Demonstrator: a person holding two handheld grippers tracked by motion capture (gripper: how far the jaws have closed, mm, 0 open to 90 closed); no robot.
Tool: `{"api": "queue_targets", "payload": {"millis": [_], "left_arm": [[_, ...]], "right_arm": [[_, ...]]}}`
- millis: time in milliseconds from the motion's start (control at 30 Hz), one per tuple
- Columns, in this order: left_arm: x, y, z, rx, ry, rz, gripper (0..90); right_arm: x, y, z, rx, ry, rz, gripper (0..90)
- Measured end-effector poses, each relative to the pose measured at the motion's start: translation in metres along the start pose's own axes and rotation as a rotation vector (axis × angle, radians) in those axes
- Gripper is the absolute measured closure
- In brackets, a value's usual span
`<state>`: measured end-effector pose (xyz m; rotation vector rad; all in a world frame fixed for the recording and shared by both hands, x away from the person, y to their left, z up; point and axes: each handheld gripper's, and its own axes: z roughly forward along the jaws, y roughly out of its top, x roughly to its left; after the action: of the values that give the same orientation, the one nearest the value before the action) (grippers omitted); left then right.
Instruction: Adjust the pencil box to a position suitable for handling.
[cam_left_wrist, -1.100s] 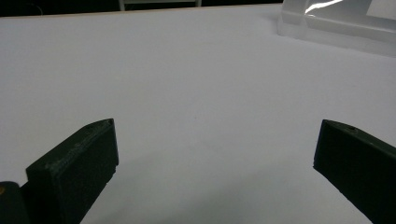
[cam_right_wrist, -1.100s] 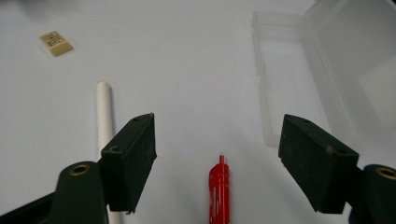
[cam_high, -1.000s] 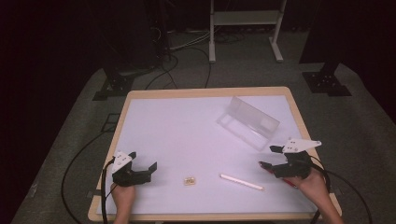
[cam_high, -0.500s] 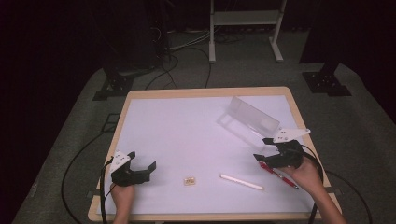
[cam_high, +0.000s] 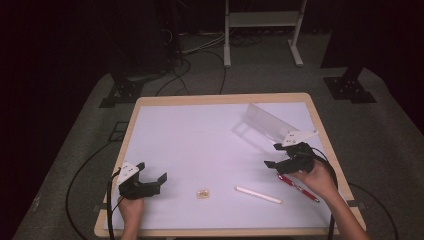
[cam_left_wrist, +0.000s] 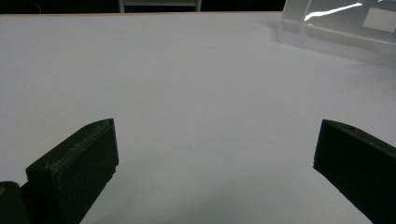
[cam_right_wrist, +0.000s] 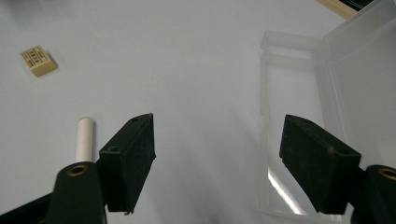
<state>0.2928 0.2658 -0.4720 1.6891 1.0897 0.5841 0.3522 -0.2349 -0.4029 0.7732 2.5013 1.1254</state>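
Ok, both grippers spread wide, nothing pinched. L gripper (cam_high: 156, 181) sits low at table's (cam_high: 220, 98) near-left corner; I see bare white top between its jaws and the clear box (cam_left_wrist: 345, 25) far off upper right. R gripper (cam_high: 272, 156) is near the right edge, just beside that clear box (cam_high: 265, 122), jaws aimed across the table. Red pen (cam_high: 299, 187) lies under my R hand (cam_high: 316, 176). White stick (cam_high: 258, 194) and small tan eraser (cam_high: 202, 193) lie apart near front-center; both show left of R jaws.

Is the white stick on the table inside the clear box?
No, the white stick lies on the bare table, apart from the clear box.
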Motion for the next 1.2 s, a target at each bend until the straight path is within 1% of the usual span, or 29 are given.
{"api": "queue_targets", "payload": {"millis": [33, 133, 200, 367, 500, 600, 633, 700, 767, 800, 833, 933, 1000, 1067, 1167, 1200], "left_arm": [[0.0, 0.0, 0.0, -0.001, -0.001, -0.001, 0.0], [0.0, 0.0, 0.0, -0.002, 0.0, -0.001, 0.0], [0.0, 0.0, 0.0, 0.0, -0.001, -0.004, 0.0], [0.001, 0.0, 0.0, -0.003, -0.001, -0.008, 0.0], [0.001, 0.0, -0.001, -0.002, -0.001, -0.003, 0.0], [0.001, 0.0, 0.0, -0.003, -0.001, -0.006, 0.0], [0.001, 0.0, -0.001, -0.006, -0.001, -0.005, 0.0], [0.001, 0.0, -0.001, -0.008, -0.002, -0.009, 0.0], [0.001, 0.0, 0.0, -0.009, -0.002, -0.009, 0.0], [0.001, 0.0, 0.0, -0.005, -0.002, -0.008, 0.0], [0.001, 0.0, 0.0, -0.004, -0.001, -0.005, 0.0], [0.001, 0.0, 0.0, -0.004, -0.001, -0.005, 0.0], [0.001, 0.0, 0.0, -0.003, -0.001, -0.005, 0.0], [0.001, 0.0, 0.0, -0.004, -0.002, -0.003, 0.0], [0.001, 0.0, 0.0, -0.004, -0.003, -0.002, 0.0], [0.001, 0.0, 0.0, -0.005, -0.003, -0.003, 0.0]], "right_arm": [[-0.002, 0.003, 0.003, 0.006, -0.002, -0.007, 25.8], [-0.003, 0.006, 0.006, 0.014, 0.002, -0.009, 25.8], [-0.005, 0.01, 0.012, 0.029, 0.006, -0.01, 26.0], [-0.008, 0.014, 0.02, 0.051, 0.01, -0.009, 26.1], [-0.01, 0.019, 0.032, 0.09, 0.01, -0.016, 26.2], [-0.011, 0.02, 0.035, 0.098, 0.001, -0.02, 28.3], [-0.013, 0.02, 0.037, 0.099, 0.001, -0.014, 28.7], [-0.019, 0.02, 0.044, 0.131, -0.006, 0.007, 29.7], [-0.021, 0.02, 0.045, 0.129, -0.014, 0.008, 30.3], [-0.025, 0.021, 0.047, 0.134, -0.02, 0.02, 31.5], [-0.027, 0.022, 0.048, 0.134, -0.024, 0.019, 32.2], [-0.03, 0.024, 0.052, 0.154, -0.026, 0.034, 33.5], [-0.031, 0.024, 0.054, 0.158, -0.031, 0.034, 34.2], [-0.034, 0.023, 0.06, 0.169, -0.038, 0.039, 37.1], [-0.035, 0.022, 0.065, 0.186, -0.043, 0.044, 40.8], [-0.035, 0.022, 0.065, 0.186, -0.043, 0.044, 40.8]]}}
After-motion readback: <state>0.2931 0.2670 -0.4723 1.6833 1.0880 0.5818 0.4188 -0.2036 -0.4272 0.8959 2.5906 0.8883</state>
